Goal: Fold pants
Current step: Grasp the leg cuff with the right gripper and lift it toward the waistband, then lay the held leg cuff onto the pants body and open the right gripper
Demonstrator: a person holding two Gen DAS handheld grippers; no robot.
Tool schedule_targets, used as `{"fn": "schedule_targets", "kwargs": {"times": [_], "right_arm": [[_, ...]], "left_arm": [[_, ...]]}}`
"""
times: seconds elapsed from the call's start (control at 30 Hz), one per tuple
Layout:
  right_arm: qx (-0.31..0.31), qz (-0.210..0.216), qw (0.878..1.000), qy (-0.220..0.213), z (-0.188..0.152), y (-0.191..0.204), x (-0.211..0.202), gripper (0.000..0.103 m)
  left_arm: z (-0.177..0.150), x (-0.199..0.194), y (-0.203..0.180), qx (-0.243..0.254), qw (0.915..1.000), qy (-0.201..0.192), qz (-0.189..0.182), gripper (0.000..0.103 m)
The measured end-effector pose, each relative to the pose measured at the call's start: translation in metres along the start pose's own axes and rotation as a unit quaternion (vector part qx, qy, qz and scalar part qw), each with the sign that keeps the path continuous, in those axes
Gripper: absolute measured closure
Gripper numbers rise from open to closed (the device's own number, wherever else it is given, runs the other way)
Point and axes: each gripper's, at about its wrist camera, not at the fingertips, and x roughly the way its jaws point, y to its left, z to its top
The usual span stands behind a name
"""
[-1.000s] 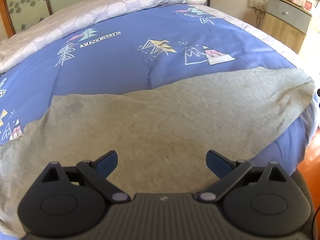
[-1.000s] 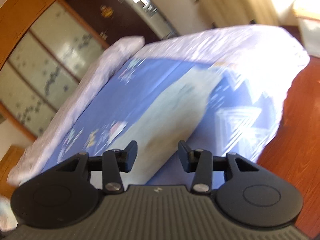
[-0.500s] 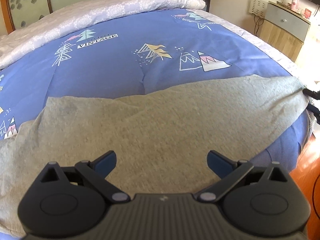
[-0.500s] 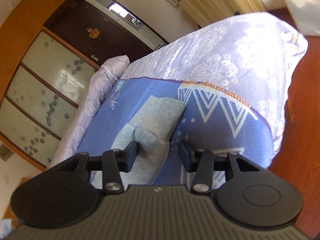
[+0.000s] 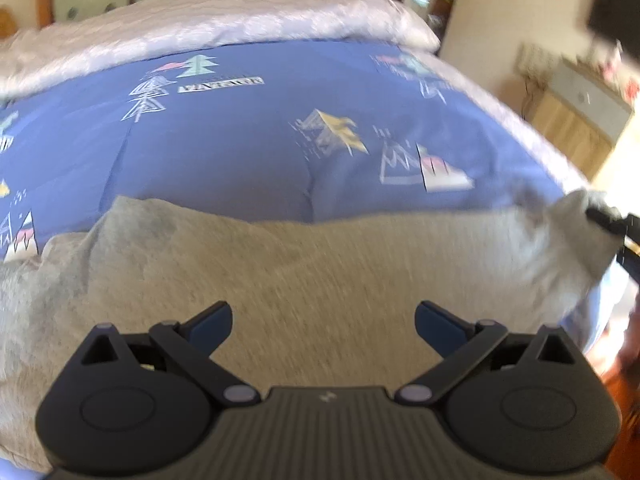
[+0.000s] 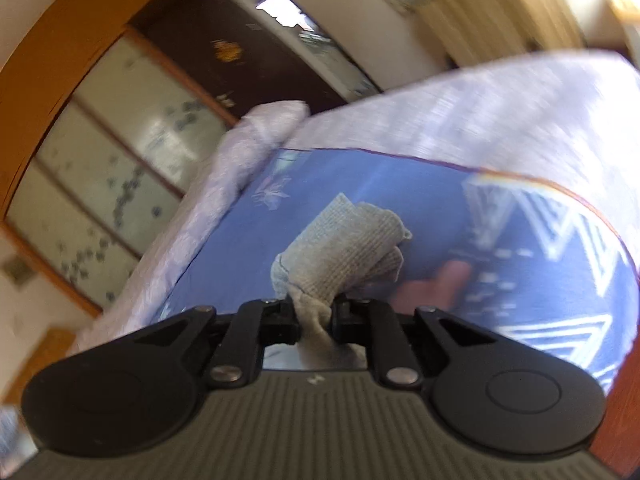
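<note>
The grey pants [image 5: 304,280] are spread along the near edge of the bed [image 5: 240,152], long axis left to right. Their right end is pinched by the right gripper [image 6: 314,316], whose jaws are closing on the fabric. The left gripper [image 5: 323,320] is held wide apart above the cloth, gripping nothing. Bare blue quilt lies beyond.

A home bedroom: made bed [image 5: 240,152], sliding wardrobe doors [image 6: 112,168], dresser [image 5: 580,116].

pants [image 5: 320,272] – on quilt [image 5: 240,152] | pillow [image 5: 240,24] – behind | cabinet [image 5: 580,120] – right
</note>
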Motion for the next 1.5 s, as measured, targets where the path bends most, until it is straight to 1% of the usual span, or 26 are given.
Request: {"fn": "schedule_targets", "kwargs": {"times": [0.1,0.17,0.27,0.33,0.4,0.47,0.53,0.6,0.67,0.7,0.73,0.77,0.8,0.87,0.93,0.97,1.0,1.1,1.13,1.17,1.23,1.3,1.37,1.43,1.47,1.5], "right_arm": [[-0.097,0.031,0.995,0.009,-0.024,0.066,0.000,0.087],[-0.142,0.061,0.987,0.035,-0.048,0.105,0.007,0.087],[-0.206,0.110,0.968,0.088,-0.097,0.163,0.021,0.087],[-0.239,0.136,0.953,0.125,-0.134,0.194,0.031,0.087],[-0.267,0.150,0.939,0.155,-0.171,0.219,0.039,0.087],[-0.317,0.142,0.923,0.167,-0.202,0.239,0.050,0.087],[-0.376,0.117,0.906,0.157,-0.228,0.253,0.049,0.087],[-0.427,0.097,0.887,0.146,-0.242,0.257,0.047,0.085],[-0.470,0.082,0.867,0.146,-0.248,0.255,0.047,0.081],[-0.483,0.080,0.859,0.151,-0.250,0.255,0.046,0.071],[-0.489,0.082,0.855,0.155,-0.249,0.254,0.043,0.064],[-0.487,0.094,0.854,0.156,-0.247,0.254,0.039,0.048],[-0.482,0.112,0.855,0.156,-0.243,0.253,0.033,0.035],[-0.478,0.136,0.856,0.146,-0.236,0.251,0.019,0.027],[-0.474,0.148,0.856,0.143,-0.227,0.244,0.009,0.027],[-0.467,0.149,0.860,0.144,-0.221,0.238,0.007,0.027],[-0.456,0.149,0.866,0.145,-0.213,0.232,0.003,0.027],[-0.393,0.145,0.895,0.157,-0.186,0.209,0.002,0.027],[-0.374,0.147,0.902,0.158,-0.178,0.204,0.003,0.027],[-0.364,0.149,0.905,0.161,-0.175,0.202,0.004,0.027],[-0.360,0.166,0.902,0.170,-0.174,0.205,0.010,0.027],[-0.357,0.199,0.895,0.178,-0.181,0.210,0.010,0.027],[-0.355,0.232,0.884,0.198,-0.188,0.217,0.020,0.027],[-0.339,0.242,0.880,0.230,-0.195,0.221,0.031,0.028],[-0.331,0.245,0.876,0.250,-0.195,0.223,0.035,0.029],[-0.323,0.247,0.877,0.257,-0.194,0.222,0.035,0.029]], "left_arm": [[0.011,-0.009,0.024,-0.059,0.9980,-0.012,-0.021,0.001],[0.012,-0.017,0.042,-0.096,0.9945,-0.024,-0.033,0.001],[0.007,-0.025,0.065,-0.126,0.9907,-0.035,-0.037,0.001],[0.001,-0.025,0.080,-0.148,0.9876,-0.028,-0.046,0.001],[-0.007,-0.018,0.095,-0.175,0.9830,-0.013,-0.056,0.001],[-0.012,-0.008,0.105,-0.195,0.9785,0.007,-0.067,0.001],[-0.015,0.005,0.112,-0.211,0.9736,0.029,-0.083,0.001],[-0.015,0.016,0.114,-0.218,0.9698,0.046,-0.098,0.001],[-0.010,0.026,0.109,-0.213,0.9696,0.053,-0.109,0.001],[-0.009,0.029,0.105,-0.208,0.9703,0.055,-0.111,0.001],[-0.006,0.032,0.101,-0.202,0.9713,0.057,-0.112,0.001],[-0.003,0.035,0.096,-0.196,0.9723,0.058,-0.114,0.001],[-0.001,0.037,0.091,-0.190,0.9732,0.059,-0.115,0.001],[0.001,0.042,0.084,-0.180,0.9757,0.062,-0.108,0.001],[0.002,0.046,0.079,-0.173,0.9777,0.067,-0.099,0.001],[0.002,0.048,0.077,-0.172,0.9780,0.071,-0.095,0.001],[0.002,0.048,0.074,-0.170,0.9782,0.075,-0.093,0.001],[0.002,0.047,0.062,-0.151,0.9811,0.073,-0.098,0.000],[0.003,0.046,0.059,-0.146,0.9818,0.072,-0.098,0.000],[0.003,0.045,0.058,-0.144,0.9820,0.072,-0.100,0.000],[0.003,0.043,0.059,-0.146,0.9811,0.074,-0.103,0.000],[0.003,0.040,0.063,-0.153,0.9805,0.072,-0.100,0.000],[0.005,0.041,0.067,-0.154,0.9823,0.072,-0.078,0.000],[0.005,0.044,0.076,-0.163,0.9822,0.078,-0.051,0.000],[0.005,0.045,0.080,-0.171,0.9805,0.083,-0.050,0.000],[0.005,0.047,0.083,-0.177,0.9792,0.085,-0.051,0.000]]}}
